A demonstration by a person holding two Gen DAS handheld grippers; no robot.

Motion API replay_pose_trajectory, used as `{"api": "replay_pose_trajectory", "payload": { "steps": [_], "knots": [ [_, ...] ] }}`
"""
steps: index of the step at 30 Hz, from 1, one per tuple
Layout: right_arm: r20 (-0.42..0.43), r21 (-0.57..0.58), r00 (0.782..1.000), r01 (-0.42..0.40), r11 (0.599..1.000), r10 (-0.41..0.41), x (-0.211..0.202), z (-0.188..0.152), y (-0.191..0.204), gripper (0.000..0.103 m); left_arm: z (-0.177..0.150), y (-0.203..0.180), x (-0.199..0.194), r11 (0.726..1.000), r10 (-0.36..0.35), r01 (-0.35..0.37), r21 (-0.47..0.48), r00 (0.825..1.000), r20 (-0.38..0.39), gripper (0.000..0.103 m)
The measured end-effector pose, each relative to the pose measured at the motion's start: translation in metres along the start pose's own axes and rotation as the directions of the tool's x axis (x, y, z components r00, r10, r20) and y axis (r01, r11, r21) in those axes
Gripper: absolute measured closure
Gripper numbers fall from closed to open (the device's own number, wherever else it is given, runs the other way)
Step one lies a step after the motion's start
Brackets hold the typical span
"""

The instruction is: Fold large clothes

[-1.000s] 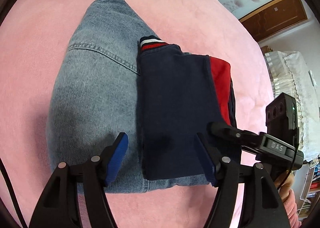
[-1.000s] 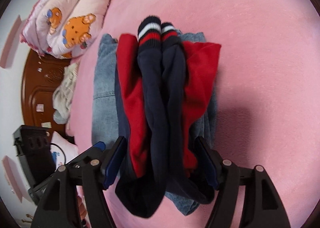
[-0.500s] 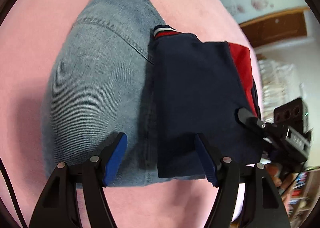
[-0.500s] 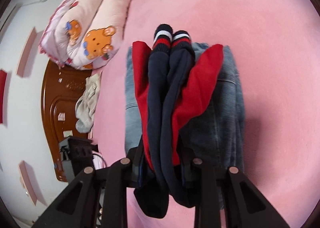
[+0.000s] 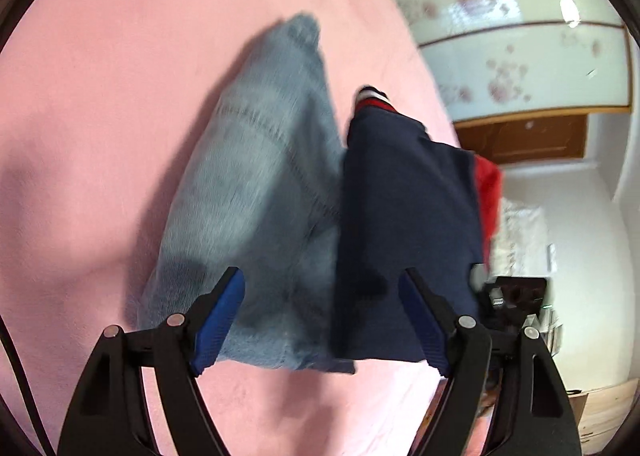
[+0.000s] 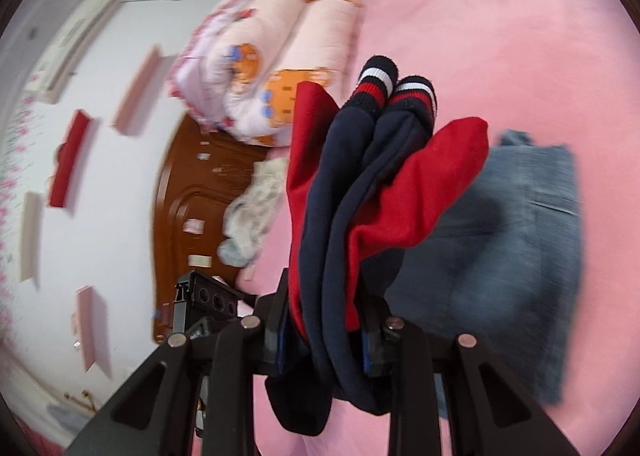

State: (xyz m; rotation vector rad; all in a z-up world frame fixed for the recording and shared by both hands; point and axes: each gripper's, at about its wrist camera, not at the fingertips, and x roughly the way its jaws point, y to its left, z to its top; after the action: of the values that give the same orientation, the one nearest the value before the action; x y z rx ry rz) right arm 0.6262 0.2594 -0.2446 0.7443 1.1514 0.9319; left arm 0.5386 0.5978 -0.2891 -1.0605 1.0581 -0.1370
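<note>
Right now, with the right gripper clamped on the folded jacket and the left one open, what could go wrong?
1. The right gripper pinches only one end of the jacket. The sleeves and red panels hang free, so the fold may fall open.
2. The left gripper, its jaws opening, holds nothing, so the jacket has no second support.
3. The folded jeans lie right beside the jacket; dragging it could rumple them.

Bright daylight, heavy motion blur, fisheye warp w/ dark corners.
</note>
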Motion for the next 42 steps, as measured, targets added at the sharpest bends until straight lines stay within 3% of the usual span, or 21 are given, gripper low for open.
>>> {"api": "replay_pose_trajectory", "payload": {
  "steps": [3,5,8,9,12,15,19,21,24,27,28,32,35,36,39,40,42],
  "knots": [
    [0.000,0.070,1.000,-0.010,0.998,0.010,0.023,-0.005,-0.024,0.078,0.003,-0.007,-0.011,0.999,0.033,-0.033,0.005,0.999,0.042,0.025],
    [-0.032,0.119,0.998,0.056,0.991,-0.052,0.036,-0.013,-0.045,0.078,0.003,-0.009,-0.020,0.999,0.043,-0.043,0.004,0.998,0.045,0.024],
    [-0.102,0.165,0.970,0.234,0.958,-0.219,0.043,-0.029,-0.077,0.073,-0.008,-0.018,-0.031,0.995,0.090,-0.092,0.048,0.995,0.053,0.024],
    [-0.101,0.191,0.970,0.239,0.952,-0.223,0.041,-0.032,-0.084,0.063,-0.010,-0.021,-0.035,0.992,0.110,-0.113,0.061,0.992,0.058,0.024],
    [-0.082,0.307,0.973,0.232,0.923,-0.217,0.022,-0.041,-0.100,0.060,-0.029,-0.029,-0.050,0.975,0.194,-0.202,0.092,0.977,0.083,0.024],
    [-0.085,0.317,0.954,0.300,0.900,-0.288,0.000,-0.050,-0.095,0.043,-0.051,-0.027,-0.066,0.961,0.251,-0.261,0.092,0.962,0.107,0.023],
    [-0.033,0.311,0.930,0.358,0.881,-0.366,-0.050,-0.086,-0.073,0.043,-0.100,-0.027,-0.091,0.936,0.345,-0.351,0.032,0.930,0.130,0.023],
    [-0.030,0.315,0.894,0.433,0.845,-0.447,-0.077,-0.107,-0.066,0.042,-0.123,-0.024,-0.102,0.939,0.342,-0.343,-0.015,0.928,0.149,0.022],
    [-0.031,0.336,0.823,0.542,0.770,-0.566,-0.124,-0.157,-0.059,0.037,-0.170,-0.021,-0.119,0.939,0.344,-0.339,-0.061,0.927,0.150,0.022],
    [-0.043,0.385,0.747,0.625,0.679,-0.663,-0.175,-0.212,-0.050,0.032,-0.212,-0.030,-0.126,0.938,0.345,-0.346,-0.010,0.933,0.099,0.021],
    [-0.052,0.401,0.705,0.664,0.631,-0.708,-0.196,-0.234,-0.045,0.032,-0.226,-0.035,-0.130,0.932,0.360,-0.362,0.011,0.929,0.085,0.021],
    [-0.058,0.465,0.590,0.730,0.501,-0.806,-0.272,-0.307,-0.036,0.031,-0.281,-0.054,-0.132,0.905,0.408,-0.411,0.113,0.912,0.046,0.021],
    [-0.093,0.488,0.563,0.745,0.455,-0.821,-0.318,-0.352,-0.031,0.028,-0.322,-0.069,-0.128,0.892,0.428,-0.424,0.154,0.904,0.010,0.021],
    [-0.107,0.467,0.545,0.766,0.442,-0.832,-0.330,-0.362,-0.027,0.027,-0.335,-0.073,-0.129,0.892,0.429,-0.423,0.163,0.903,-0.005,0.021],
    [-0.133,0.369,0.463,0.844,0.390,-0.876,-0.363,-0.390,-0.016,0.025,-0.381,-0.097,-0.127,0.875,0.447,-0.434,0.215,0.894,-0.018,0.021],
    [-0.136,0.347,0.452,0.855,0.385,-0.881,-0.369,-0.396,-0.010,0.025,-0.391,-0.104,-0.127,0.870,0.452,-0.437,0.230,0.892,-0.016,0.021],
    [-0.134,0.322,0.458,0.859,0.399,-0.879,-0.394,-0.413,-0.004,0.023,-0.423,-0.125,-0.124,0.856,0.453,-0.430,0.288,0.891,-0.014,0.021]
  ]
}}
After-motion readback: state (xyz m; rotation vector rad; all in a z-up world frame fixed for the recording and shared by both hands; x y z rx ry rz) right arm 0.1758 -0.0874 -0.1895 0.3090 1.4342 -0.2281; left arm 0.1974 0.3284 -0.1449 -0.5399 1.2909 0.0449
